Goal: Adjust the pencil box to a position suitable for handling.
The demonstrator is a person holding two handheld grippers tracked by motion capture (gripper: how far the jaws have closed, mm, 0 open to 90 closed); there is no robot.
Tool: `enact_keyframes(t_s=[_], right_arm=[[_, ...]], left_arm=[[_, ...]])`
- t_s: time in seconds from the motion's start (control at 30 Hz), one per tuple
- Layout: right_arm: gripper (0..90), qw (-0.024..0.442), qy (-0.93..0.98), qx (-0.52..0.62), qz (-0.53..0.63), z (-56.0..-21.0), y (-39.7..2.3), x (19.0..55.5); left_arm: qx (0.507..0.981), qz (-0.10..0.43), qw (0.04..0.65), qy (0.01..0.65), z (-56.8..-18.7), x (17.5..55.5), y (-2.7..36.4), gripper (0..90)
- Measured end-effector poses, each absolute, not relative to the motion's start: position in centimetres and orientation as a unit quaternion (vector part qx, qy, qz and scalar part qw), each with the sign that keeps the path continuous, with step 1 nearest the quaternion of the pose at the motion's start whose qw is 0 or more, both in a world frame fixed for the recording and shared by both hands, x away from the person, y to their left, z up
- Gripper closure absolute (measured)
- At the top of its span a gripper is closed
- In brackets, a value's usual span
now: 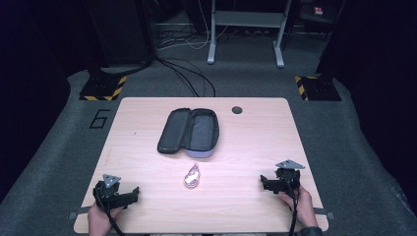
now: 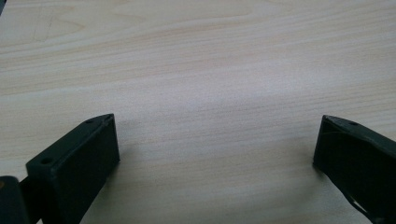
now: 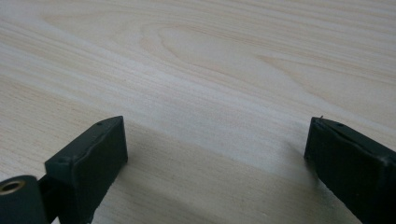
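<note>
One small shiny clear-wrapped object point(image 1: 193, 177) lies at lower centre of the high view on the pale wooden worktop point(image 1: 255, 142), untouched, between the two grippers and well apart from each. Just above it, an open dark grey zip-up fabric case point(image 1: 189, 131) lies flat. At lower left, the left gripper point(image 1: 132, 193) rests with jaws spread, nothing between them; at lower right, the right gripper point(image 1: 263, 182) likewise, jaws spread over bare wood.

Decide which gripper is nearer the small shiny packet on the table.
Left. The left gripper sits below-left of the shiny packet; the right gripper lies farther off to its right.
</note>
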State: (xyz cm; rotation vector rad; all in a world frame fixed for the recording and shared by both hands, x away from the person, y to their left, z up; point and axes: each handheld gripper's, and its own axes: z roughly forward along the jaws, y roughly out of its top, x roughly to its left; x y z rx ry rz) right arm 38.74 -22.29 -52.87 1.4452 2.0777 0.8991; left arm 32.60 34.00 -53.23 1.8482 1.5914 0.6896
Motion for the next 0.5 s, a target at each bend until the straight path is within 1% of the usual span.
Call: enact_keyframes(t_s=[0.3,0.43,0.5], right_arm=[[4.5,0.225,0.758,0.516,0.328,-52.91,-22.44,38.8],[4.6,0.225,0.76,0.512,0.331,-52.93,-22.56,38.85],[4.4,0.221,0.763,0.511,0.328,-52.88,-22.59,38.86]], left_arm=[[0.707,0.268,0.296,0.583,-53.15,32.64,33.75,0.4],[0.7,0.264,0.298,0.593,-53.19,32.66,33.62,0.5],[0.703,0.253,0.297,0.594,-53.1,32.6,33.49,0.9]])
